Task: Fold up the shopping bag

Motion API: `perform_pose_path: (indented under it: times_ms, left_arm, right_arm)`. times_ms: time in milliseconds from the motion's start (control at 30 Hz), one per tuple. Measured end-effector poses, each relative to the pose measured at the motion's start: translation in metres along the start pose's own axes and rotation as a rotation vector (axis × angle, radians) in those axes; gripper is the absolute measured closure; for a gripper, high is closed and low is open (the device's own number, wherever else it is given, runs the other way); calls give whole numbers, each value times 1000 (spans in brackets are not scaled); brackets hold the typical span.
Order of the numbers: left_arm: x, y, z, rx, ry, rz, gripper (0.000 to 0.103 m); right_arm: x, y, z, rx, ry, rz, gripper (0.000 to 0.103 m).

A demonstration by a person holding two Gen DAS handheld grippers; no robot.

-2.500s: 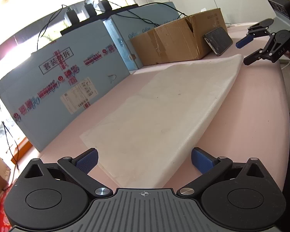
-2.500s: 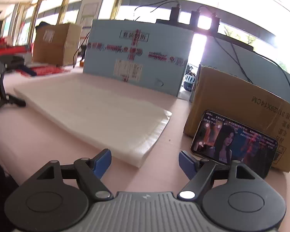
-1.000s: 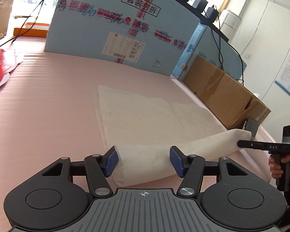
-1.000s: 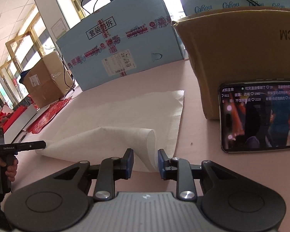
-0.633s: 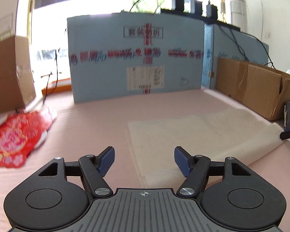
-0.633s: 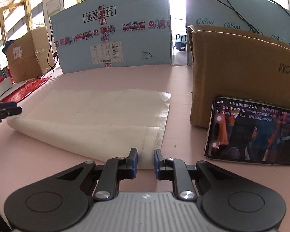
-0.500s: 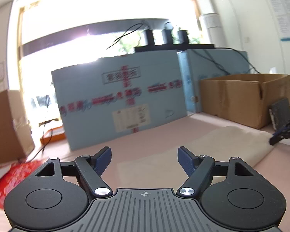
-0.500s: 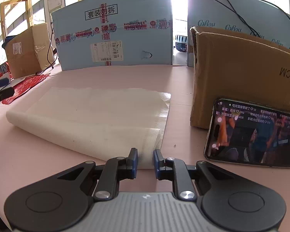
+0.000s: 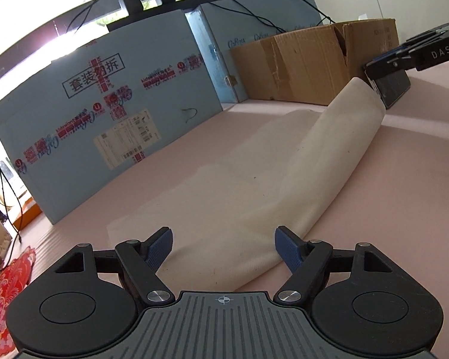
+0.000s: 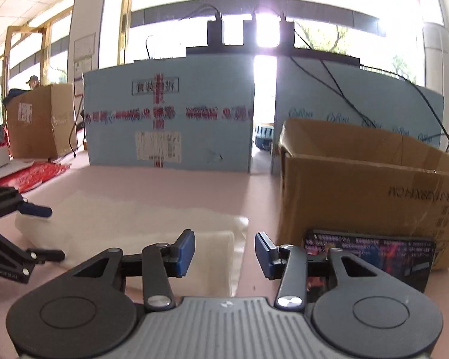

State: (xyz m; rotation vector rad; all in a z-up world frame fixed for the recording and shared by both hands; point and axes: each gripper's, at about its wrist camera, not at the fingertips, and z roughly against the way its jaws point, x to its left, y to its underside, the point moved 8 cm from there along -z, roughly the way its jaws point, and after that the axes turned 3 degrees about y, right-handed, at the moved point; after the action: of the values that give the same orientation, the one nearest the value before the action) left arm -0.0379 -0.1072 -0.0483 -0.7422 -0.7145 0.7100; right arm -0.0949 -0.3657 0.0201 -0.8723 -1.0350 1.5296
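A cream cloth shopping bag (image 9: 254, 185) lies on the pink table, its front half folded over in a soft roll. In the left wrist view my left gripper (image 9: 224, 246) stands open, with the bag's near end lying low between its blue pads (image 9: 161, 245) and untouched by them. My right gripper (image 9: 374, 67) hovers at the far end of the roll. In the right wrist view the right gripper (image 10: 224, 254) has its jaws opening; the bag (image 10: 134, 224) sits below and between them, unpressed. The left gripper (image 10: 45, 232) is at the bag's far left end.
Blue foam boards (image 9: 105, 113) wall the back of the table (image 9: 404, 179). A cardboard box (image 10: 374, 185) stands at the right with a lit phone (image 10: 371, 254) leaning on it. Red printed bags (image 9: 3, 293) lie at the left edge, and another carton (image 10: 39, 122) sits far left.
The right gripper was shut on the bag's edge and has now opened and let it go. The left gripper, which let go earlier, has rolled and shifted at its end.
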Motion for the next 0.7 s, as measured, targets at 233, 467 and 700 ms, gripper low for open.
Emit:
perform_pose_path:
  times_ms: [233,467,700]
  left_arm:
    - [-4,-1,-1,-3,-12,-13,26]
    - [0,1,-3,-1,17,27,26]
    - [1,1,-4,1,29,44,25]
  right_arm:
    - [104,4,-43,51,-322,96,58]
    - [119,26,-81,249,-349,81,61]
    - [104,37,-72,275,-344,78,61]
